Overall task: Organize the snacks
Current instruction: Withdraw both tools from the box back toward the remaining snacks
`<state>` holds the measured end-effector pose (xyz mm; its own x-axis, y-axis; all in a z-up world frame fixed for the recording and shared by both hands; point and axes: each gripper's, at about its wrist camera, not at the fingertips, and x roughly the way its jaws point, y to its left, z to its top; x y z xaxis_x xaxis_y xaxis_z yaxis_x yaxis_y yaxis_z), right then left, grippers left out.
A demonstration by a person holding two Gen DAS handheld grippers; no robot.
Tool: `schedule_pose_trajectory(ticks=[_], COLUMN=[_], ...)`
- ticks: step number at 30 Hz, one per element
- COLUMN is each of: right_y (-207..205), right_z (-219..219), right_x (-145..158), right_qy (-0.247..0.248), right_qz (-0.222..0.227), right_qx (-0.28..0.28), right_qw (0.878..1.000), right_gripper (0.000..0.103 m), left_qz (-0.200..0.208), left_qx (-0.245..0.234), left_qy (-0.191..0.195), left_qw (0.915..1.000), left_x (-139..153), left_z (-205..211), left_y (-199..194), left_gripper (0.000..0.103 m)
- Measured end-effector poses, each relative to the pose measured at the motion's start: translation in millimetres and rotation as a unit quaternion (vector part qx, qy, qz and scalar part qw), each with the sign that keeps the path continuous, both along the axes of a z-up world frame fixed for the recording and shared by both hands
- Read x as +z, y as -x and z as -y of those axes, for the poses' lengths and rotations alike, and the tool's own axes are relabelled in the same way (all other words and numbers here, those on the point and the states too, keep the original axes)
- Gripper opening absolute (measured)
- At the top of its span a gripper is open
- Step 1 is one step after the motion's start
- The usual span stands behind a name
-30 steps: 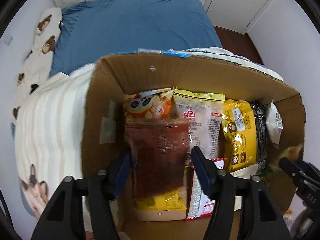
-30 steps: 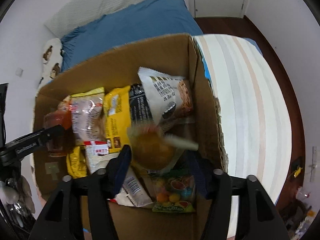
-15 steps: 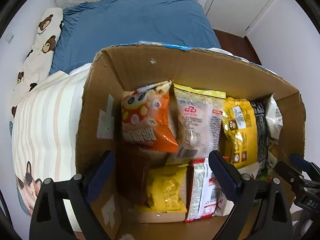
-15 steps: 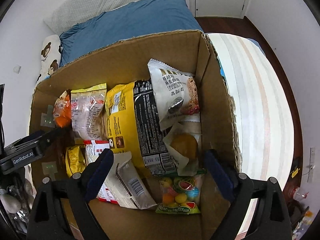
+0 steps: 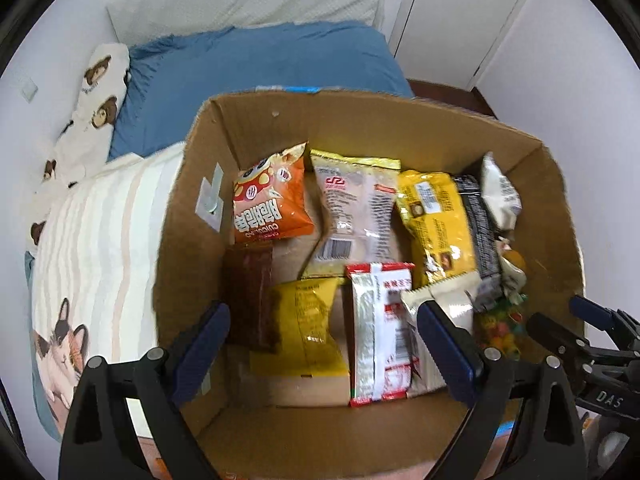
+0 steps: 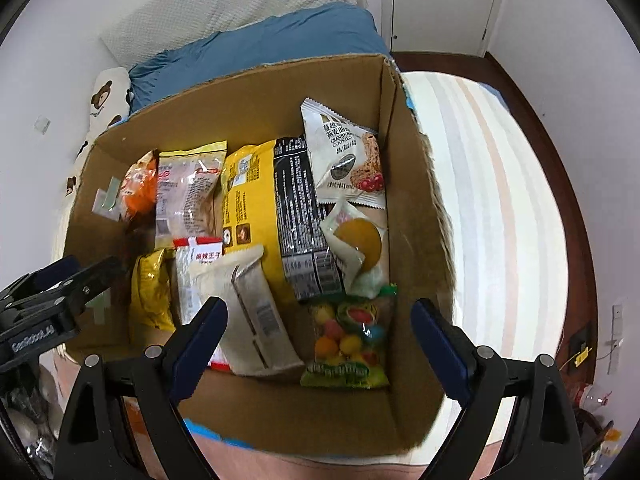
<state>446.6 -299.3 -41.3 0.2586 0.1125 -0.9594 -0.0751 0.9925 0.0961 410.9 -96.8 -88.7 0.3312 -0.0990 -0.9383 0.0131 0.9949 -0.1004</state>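
A cardboard box (image 5: 360,116) on the bed holds several snack packets. In the left wrist view I see an orange bag (image 5: 268,200), a dark red packet (image 5: 250,296) standing against the left wall and a yellow packet (image 5: 308,324). My left gripper (image 5: 322,340) is open and empty above the box's near left part. In the right wrist view the box (image 6: 416,216) shows a cookie packet (image 6: 344,156), a packet with an orange disc (image 6: 356,248) and a candy bag (image 6: 348,340). My right gripper (image 6: 318,336) is open and empty above the candy bag.
The box stands on a striped quilt (image 6: 500,200) next to a blue pillow (image 5: 248,68). A bear-print pillow (image 5: 96,92) lies at the left wall. White closet doors (image 5: 460,12) and dark wood floor (image 6: 532,108) are behind and right of the bed.
My left gripper let go of the dark red packet, which now stands in the box. My right gripper let go of the orange-disc packet. Both opened and pulled back up.
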Motion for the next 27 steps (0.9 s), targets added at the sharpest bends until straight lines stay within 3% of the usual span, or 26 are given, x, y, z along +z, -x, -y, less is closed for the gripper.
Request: schedule_pose_trajectory(ticks=[7,14,27], right_y=[33.1,77.3,164.6], right_z=[3.0,10.5,18.8], right_x=[30.2,84.1,161.6], right_qy=[0.002,-0.001,-0.011], right_qz=[0.035,0.09,0.162], right_qx=[-0.004,0.001,0.013], right_qw=[0.999,0.996,0.987], right_gripper=[0.098,0.098,0.098], left_qz=[0.055,0.093,0.139], left_qx=[-0.008,-0.009,-0.006], left_qy=[-0.007,-0.004,0.01], left_qw=[0.9984,0.9956,0.9903], left_x=[38.6,74.7,121.1], left_z=[4.8,6.5,5.2], left_y=[40.0,85.5,157.9], left_gripper=[0.096,0.096,0.096])
